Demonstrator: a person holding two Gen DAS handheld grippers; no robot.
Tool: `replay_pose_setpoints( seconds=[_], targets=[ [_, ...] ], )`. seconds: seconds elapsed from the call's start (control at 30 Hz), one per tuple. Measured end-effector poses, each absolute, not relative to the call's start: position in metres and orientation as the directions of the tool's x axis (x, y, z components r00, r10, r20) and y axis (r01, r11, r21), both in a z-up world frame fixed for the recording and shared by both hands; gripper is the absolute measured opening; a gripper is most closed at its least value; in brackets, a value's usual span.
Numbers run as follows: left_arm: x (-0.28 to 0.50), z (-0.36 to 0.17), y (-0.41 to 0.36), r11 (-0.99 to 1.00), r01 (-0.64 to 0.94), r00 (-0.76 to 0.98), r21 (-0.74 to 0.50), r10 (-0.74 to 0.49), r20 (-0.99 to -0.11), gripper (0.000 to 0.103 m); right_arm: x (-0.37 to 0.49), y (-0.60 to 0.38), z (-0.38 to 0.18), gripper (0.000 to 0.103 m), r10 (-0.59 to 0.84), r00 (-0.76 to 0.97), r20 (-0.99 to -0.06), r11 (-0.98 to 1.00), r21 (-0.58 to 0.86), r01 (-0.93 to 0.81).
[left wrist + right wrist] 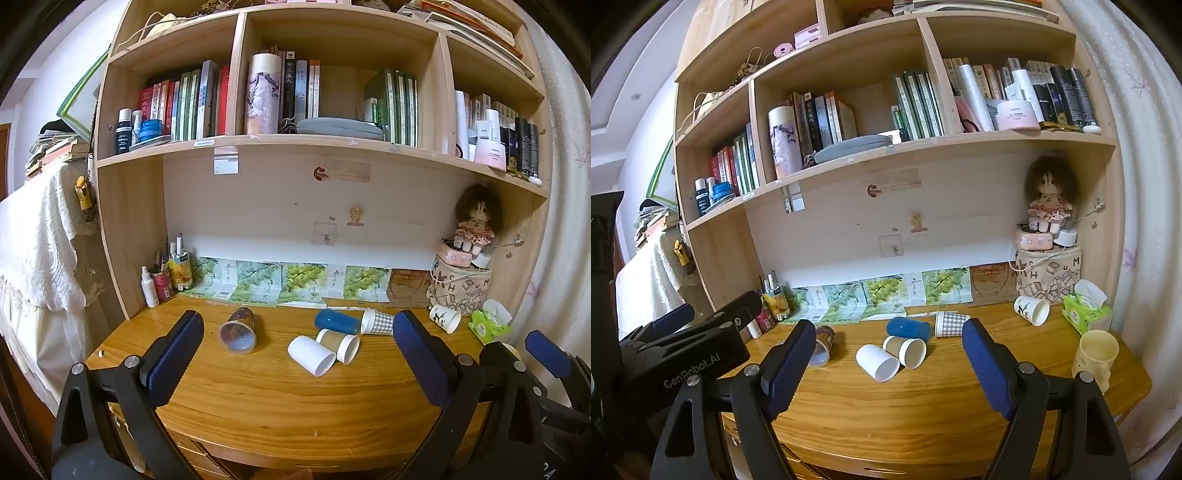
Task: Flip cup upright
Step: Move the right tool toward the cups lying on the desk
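Several cups lie on their sides on the wooden desk point(258, 398): a clear printed cup point(238, 330) at left, a white cup point(311, 355), a brown paper cup point(338, 344), a blue cup point(337, 321), a checked paper cup point(376, 321) and a white panda cup point(445, 318) at right. They also show in the right wrist view: the white cup point(877, 362), blue cup point(908, 328), checked cup point(951, 324), panda cup point(1031, 310). A cream mug point(1095, 356) stands upright at right. My left gripper point(295, 354) and right gripper point(888, 365) are open and empty, held back from the cups.
A bookshelf hutch point(332, 144) overhangs the desk. Bottles and pens point(166, 275) stand back left. A fabric box with a doll point(461, 284) and a green tissue pack point(489, 325) sit back right. A curtain point(1145, 221) hangs at right.
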State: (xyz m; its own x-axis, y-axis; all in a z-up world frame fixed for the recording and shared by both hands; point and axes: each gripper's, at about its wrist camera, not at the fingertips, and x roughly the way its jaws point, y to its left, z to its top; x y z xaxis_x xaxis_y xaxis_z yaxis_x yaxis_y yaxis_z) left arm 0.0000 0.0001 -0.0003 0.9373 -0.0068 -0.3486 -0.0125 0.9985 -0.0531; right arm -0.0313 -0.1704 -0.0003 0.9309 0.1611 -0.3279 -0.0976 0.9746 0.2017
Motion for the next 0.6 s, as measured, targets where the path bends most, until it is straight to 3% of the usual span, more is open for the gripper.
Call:
replay_pose_setpoints(
  seconds=[0.6],
  targets=[
    [-0.015, -0.001, 0.009, 0.997, -0.005, 0.936, -0.075, -0.022, -0.35, 0.102, -0.044, -0.156, -0.007, 0.082, 0.172, 0.922, -0.348, 0.971, 0.22, -0.098]
  ],
)
